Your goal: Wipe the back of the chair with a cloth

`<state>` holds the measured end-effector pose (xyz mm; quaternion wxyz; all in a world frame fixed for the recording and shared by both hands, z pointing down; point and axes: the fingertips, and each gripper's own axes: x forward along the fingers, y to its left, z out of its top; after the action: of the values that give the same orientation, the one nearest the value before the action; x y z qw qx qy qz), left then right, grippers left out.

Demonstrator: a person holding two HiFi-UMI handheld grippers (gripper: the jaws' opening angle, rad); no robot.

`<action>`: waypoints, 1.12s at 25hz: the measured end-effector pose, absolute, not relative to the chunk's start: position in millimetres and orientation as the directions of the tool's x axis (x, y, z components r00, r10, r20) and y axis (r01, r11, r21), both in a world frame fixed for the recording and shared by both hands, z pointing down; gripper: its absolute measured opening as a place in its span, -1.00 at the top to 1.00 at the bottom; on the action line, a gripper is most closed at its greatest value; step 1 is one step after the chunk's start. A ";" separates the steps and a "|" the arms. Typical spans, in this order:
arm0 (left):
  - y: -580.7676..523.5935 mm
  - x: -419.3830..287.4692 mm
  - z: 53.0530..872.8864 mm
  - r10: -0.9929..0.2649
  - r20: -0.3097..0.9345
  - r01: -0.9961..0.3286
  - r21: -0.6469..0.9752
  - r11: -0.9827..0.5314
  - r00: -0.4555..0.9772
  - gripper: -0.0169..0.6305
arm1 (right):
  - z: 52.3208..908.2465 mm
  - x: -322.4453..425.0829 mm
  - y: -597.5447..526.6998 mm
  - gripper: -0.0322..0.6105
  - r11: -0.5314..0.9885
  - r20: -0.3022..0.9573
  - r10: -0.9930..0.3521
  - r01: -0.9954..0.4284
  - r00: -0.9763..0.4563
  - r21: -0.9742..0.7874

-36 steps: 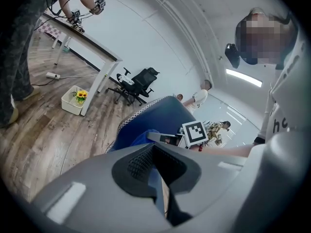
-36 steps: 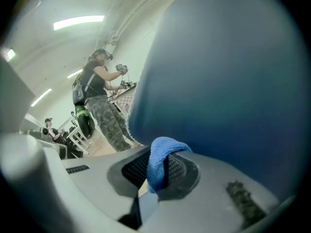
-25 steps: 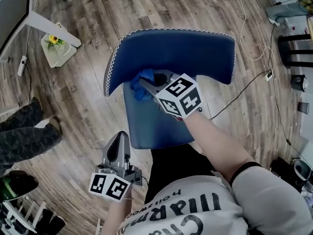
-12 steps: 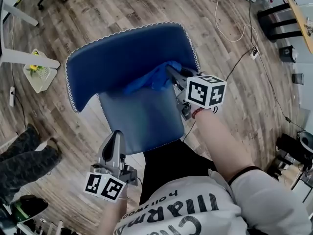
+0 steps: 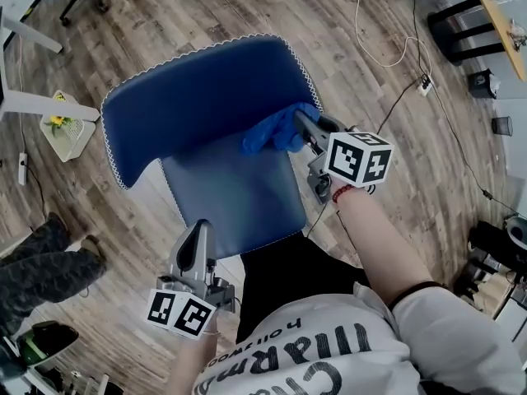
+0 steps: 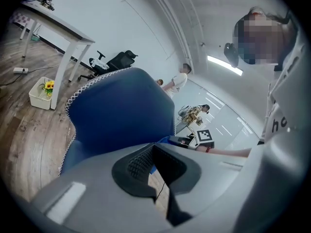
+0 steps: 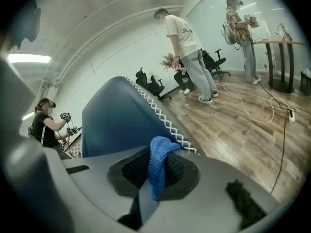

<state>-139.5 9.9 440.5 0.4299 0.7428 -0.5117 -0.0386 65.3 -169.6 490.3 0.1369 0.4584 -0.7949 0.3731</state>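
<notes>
Action at the chair: the left gripper (image 5: pixel 198 229) hangs idle at seven o'clock, jaws pressed together on nothing, just off the seat (image 5: pixel 230 196). Up at eleven, the blue chair back (image 5: pixel 198 97) curves wide. The blue cloth (image 5: pixel 276 132) sits bunched against its right end, around one o'clock, pinched tight in the right gripper (image 5: pixel 301 123). Best play, I'd say: press the cloth flat and sweep along the curve, overlapping each pass.

Out of our sight
The right gripper (image 5: pixel 303 122) covers the cloth (image 5: pixel 276 132)'s pinched end; the left edge cuts off a bystander (image 5: pixel 37 262)
</notes>
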 end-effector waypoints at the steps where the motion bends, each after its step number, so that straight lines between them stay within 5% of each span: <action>1: 11.7 -141.3 440.9 -0.797 0.385 -0.729 0.678 -0.097 0.465 0.92 | 492.0 61.4 -170.4 0.79 0.311 0.567 -0.620 -0.833 -0.543 -0.458; 11: 29.9 -197.5 455.5 -0.839 0.418 -0.735 0.678 0.033 0.348 0.92 | 539.3 -37.9 -176.1 0.79 0.518 0.669 -0.492 -0.805 -0.557 -0.289; 28: 65.1 -269.8 486.6 -0.847 0.487 -0.694 0.686 0.220 0.213 0.92 | 555.8 -290.6 -75.8 0.79 0.846 0.579 -0.004 -0.311 -0.815 -0.432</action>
<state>-269.8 65.1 486.6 0.4724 0.6190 -0.6222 -0.0812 -290.6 -75.8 555.8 0.2917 0.0861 -0.9155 0.2634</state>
